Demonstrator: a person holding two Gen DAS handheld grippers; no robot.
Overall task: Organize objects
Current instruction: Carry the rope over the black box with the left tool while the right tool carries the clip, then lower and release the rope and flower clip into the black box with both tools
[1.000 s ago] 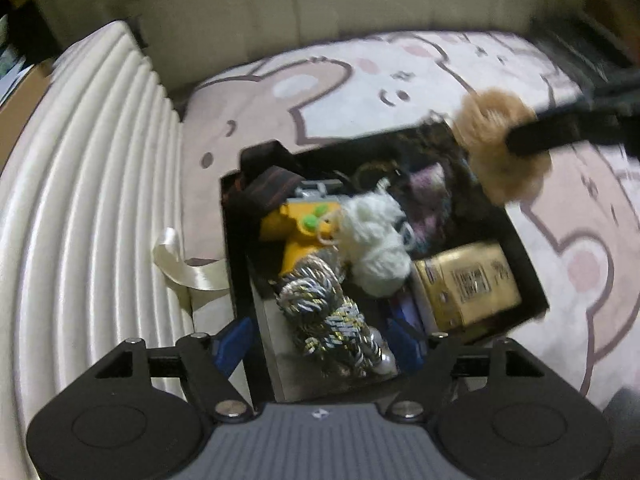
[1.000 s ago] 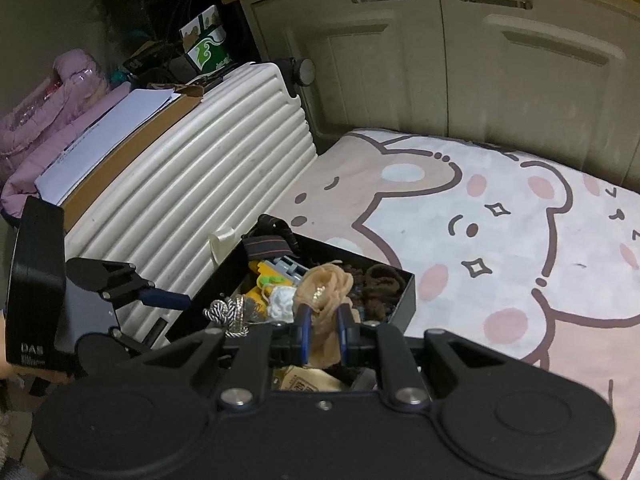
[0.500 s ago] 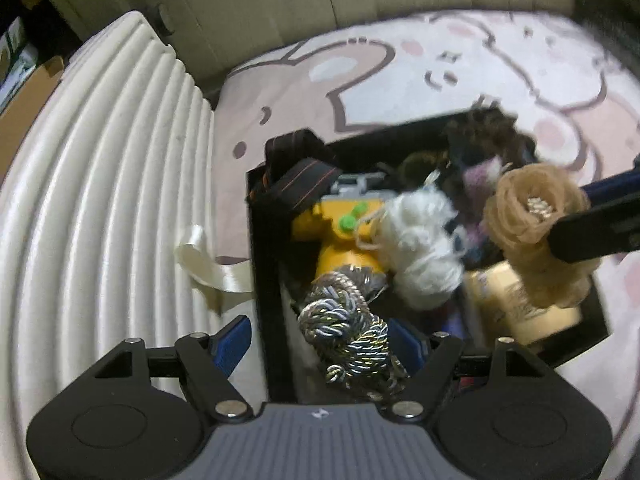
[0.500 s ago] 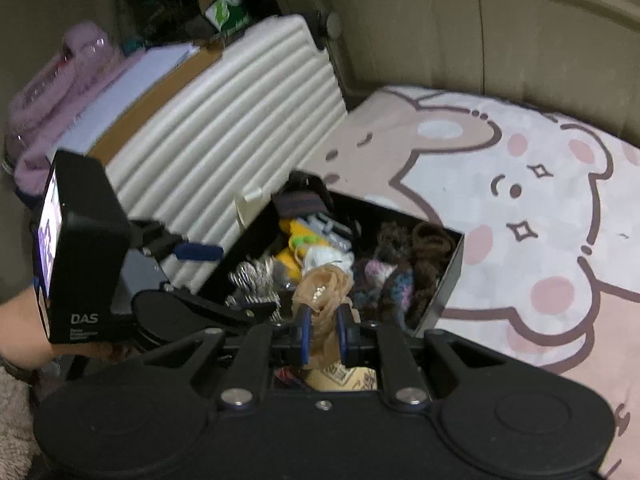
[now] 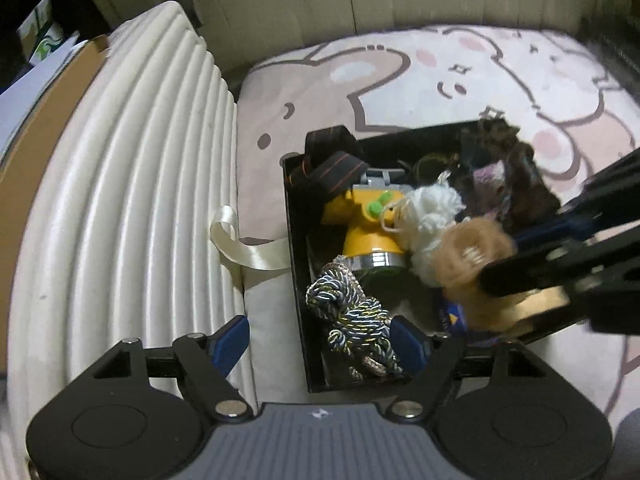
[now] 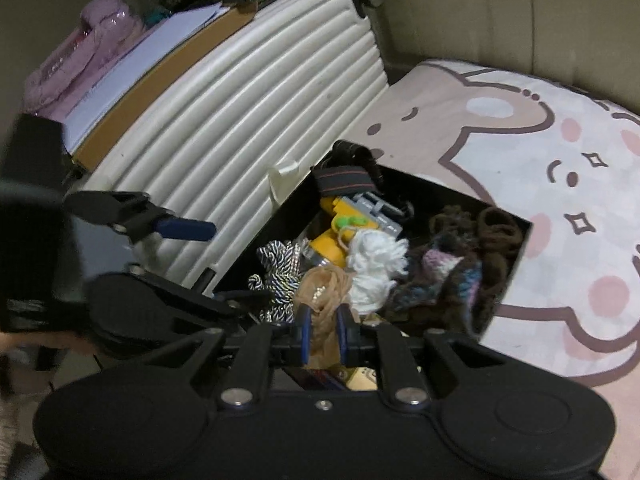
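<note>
A black open box (image 5: 296, 240) on the rug holds a yellow headlamp (image 5: 364, 232), a white yarn pompom (image 5: 432, 216), a silver-blue twisted rope (image 5: 352, 316) and dark knitted pieces (image 5: 516, 176). My right gripper (image 6: 322, 332) is shut on a tan fabric scrunchie (image 6: 322, 300) with small beads. It holds the scrunchie low over the box (image 6: 508, 280), against the pompom (image 6: 376, 264). In the left wrist view the scrunchie (image 5: 472, 260) hangs blurred at the right. My left gripper (image 5: 318, 328) stands open above the box's near left wall, with the rope showing between its blue fingers (image 5: 230, 338).
A white ribbed suitcase (image 5: 120, 200) lies left of the box, with cardboard and papers (image 6: 160, 60) on top. A cream ribbon (image 5: 248, 252) loops beside the box wall. The pink bear rug (image 5: 440, 72) runs back to the beige cabinet doors (image 6: 460, 8).
My right gripper has come down with the tan scrunchie, from above the box's far right side to just over its contents. The left wrist view has shifted, so the box now sits further right.
</note>
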